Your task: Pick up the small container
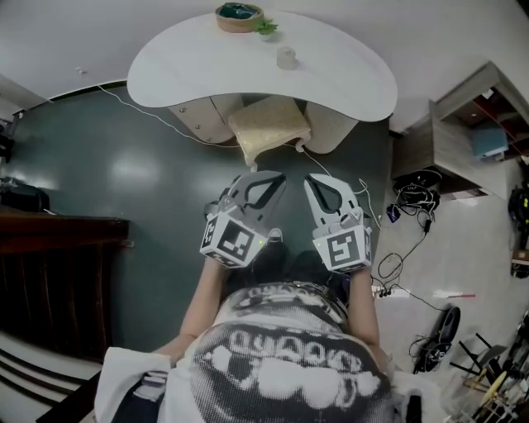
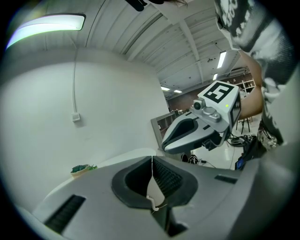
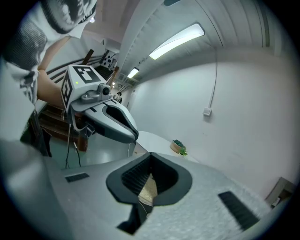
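Note:
The small container (image 1: pixel 286 57), a pale cup, stands on the white curved table (image 1: pixel 190 58) far ahead of me in the head view. A person holds both grippers side by side over the floor, well short of the table. My left gripper (image 1: pixel 250 176) is shut, its tips meeting with nothing between them (image 2: pixel 152 160). My right gripper (image 1: pixel 317 178) is also shut and empty (image 3: pixel 150 157). In each gripper view the other gripper shows alongside: the right one (image 2: pixel 201 126), the left one (image 3: pixel 105 117). The container shows in neither gripper view.
A bowl with green contents (image 1: pixel 239 16) sits at the table's far edge (image 2: pixel 82 169) (image 3: pixel 177 146). A beige cushioned seat (image 1: pixel 269 124) stands under the table's front edge. A dark wooden cabinet (image 1: pixel 58 273) is at left; shelves (image 1: pixel 463 132) and cables (image 1: pixel 413 202) at right.

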### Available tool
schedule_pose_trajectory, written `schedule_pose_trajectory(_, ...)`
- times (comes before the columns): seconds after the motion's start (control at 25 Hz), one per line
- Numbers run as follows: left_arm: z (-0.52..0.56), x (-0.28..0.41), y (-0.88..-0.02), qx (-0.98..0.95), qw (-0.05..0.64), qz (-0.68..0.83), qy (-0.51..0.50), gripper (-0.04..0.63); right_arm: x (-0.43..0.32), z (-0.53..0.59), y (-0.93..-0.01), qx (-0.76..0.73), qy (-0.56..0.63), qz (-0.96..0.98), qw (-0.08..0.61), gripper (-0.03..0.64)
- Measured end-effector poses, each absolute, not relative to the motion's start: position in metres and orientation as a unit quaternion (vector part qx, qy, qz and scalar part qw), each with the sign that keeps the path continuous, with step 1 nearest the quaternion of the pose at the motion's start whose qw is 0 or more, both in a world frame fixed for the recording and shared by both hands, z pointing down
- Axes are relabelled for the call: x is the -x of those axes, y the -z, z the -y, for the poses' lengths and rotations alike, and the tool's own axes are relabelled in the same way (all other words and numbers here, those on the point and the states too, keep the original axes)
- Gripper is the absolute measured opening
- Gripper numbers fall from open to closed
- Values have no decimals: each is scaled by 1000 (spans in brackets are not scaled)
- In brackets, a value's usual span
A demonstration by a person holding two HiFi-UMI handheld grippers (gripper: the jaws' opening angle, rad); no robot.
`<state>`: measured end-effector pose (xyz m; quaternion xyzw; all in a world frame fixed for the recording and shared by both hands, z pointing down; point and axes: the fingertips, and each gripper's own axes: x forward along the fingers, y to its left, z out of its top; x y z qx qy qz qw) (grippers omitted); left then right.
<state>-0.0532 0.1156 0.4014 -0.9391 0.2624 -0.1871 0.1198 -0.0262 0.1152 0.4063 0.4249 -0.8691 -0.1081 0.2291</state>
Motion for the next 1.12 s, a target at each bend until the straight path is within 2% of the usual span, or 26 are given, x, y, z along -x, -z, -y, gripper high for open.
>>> schedule_pose_trajectory(0.16, -111, 52, -401, 940, 125, -259, 185, 5, 21, -109, -408, -427, 110, 864, 244, 2)
schedule_pose_trajectory(0.8, -89, 47, -411, 937, 115, -265, 194, 5, 17, -86, -418, -418, 100, 872, 233, 3)
schedule_pose_trajectory(1.12, -31, 30, -418, 925, 103, -302, 206, 5, -2, -20, -425, -385, 112, 889, 223, 3)
